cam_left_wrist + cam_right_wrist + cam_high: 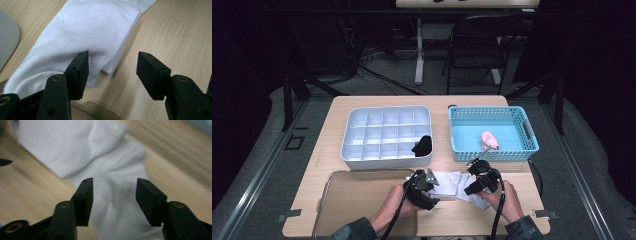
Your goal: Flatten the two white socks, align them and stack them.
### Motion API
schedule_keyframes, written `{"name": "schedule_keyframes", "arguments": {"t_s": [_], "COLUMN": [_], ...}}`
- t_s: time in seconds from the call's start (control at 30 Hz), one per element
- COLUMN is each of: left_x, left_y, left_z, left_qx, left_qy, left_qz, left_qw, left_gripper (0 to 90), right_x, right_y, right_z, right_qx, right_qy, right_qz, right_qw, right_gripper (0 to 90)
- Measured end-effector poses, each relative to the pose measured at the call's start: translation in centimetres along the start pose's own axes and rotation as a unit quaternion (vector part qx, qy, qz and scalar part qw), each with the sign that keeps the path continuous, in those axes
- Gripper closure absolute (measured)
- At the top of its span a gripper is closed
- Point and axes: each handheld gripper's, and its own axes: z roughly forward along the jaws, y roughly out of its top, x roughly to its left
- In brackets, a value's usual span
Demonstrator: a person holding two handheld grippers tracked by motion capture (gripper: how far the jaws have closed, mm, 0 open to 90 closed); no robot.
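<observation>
A white sock [453,183] lies flat on the wooden table near its front edge, between my two grippers. My left gripper [436,193] is at the sock's left end, open. In the left gripper view [112,71] one pad hangs over the sock's [82,32] folded edge and the other over bare wood. My right gripper [470,190] is at the sock's right end, also open. In the right gripper view [113,198] the white fabric [75,147] lies under the gap between the pads, which do not press on it; a second layer overlaps it.
A white compartment organiser [349,131] stands behind, with a black item [423,145] in its front right cell. To its right, a blue basket [492,156] holds a pink bundle [490,140]. A shallow clear tray [357,199] lies at the front left. A chair [477,45] stands beyond the table.
</observation>
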Motion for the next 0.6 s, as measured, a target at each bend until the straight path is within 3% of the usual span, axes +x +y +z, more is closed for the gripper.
{"name": "schedule_keyframes", "arguments": {"t_s": [0.03, 0.1, 0.2, 0.3, 0.47, 0.6], "left_x": [0.1, 0.2, 0.4, 0.6, 0.9, 1.0], "left_y": [0.0, 0.0, 0.0, -0.1, -0.2, -0.3], "left_z": [0.1, 0.3, 0.7, 0.9, 1.0, 0.8], "left_qx": [0.001, 0.001, 0.001, -0.005, -0.014, -0.027], "left_qy": [0.004, 0.009, 0.017, 0.027, 0.043, 0.047], "left_qz": [0.001, -0.003, -0.007, -0.009, -0.005, -0.014], "left_qw": [1.0000, 1.0000, 0.9998, 0.9996, 0.9990, 0.9984], "left_gripper": [43.6, 45.2, 50.6, 56.8, 75.1, 83.2], "right_x": [-0.1, -0.3, -0.2, 0.0, 0.3, 0.1], "right_y": [0.0, 0.1, 0.3, 0.7, 0.8, 0.8], "right_z": [-0.2, 0.0, 1.1, 1.7, 2.0, 1.8], "right_qx": [-0.014, -0.042, -0.039, -0.012, -0.013, -0.008], "right_qy": [-0.023, -0.044, -0.057, -0.068, -0.060, -0.059], "right_qz": [-0.014, -0.031, -0.056, -0.088, -0.087, -0.050], "right_qw": [0.9996, 0.9977, 0.9961, 0.9937, 0.9943, 0.9970], "right_gripper": [46.5, 44.4, 46.4, 57.1, 79.9, 83.7]}}
